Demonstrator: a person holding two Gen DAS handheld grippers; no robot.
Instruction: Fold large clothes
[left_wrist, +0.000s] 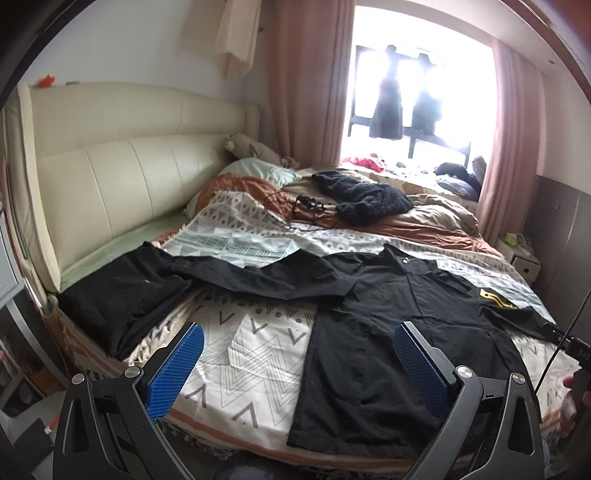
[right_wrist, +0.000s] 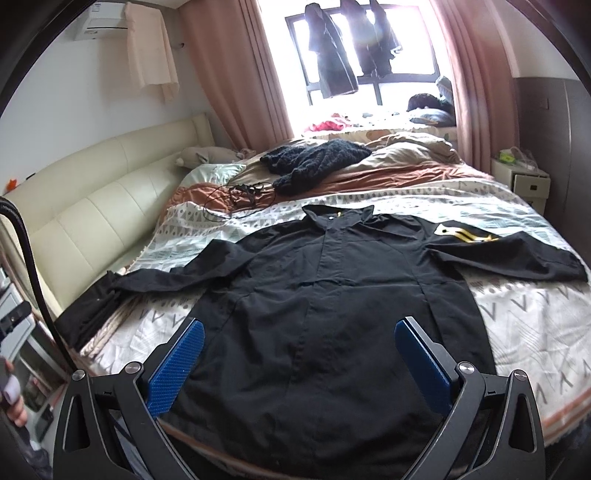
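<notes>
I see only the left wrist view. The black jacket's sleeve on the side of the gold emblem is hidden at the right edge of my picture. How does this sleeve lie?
Observer: The sleeve lies flat on the quilt, stretched straight out to the side and not folded.
Operator: And the right claw, where is it? Does it hold something?
Observer: The right claw is open and holds nothing. It hangs above the lower middle of the jacket.
</notes>
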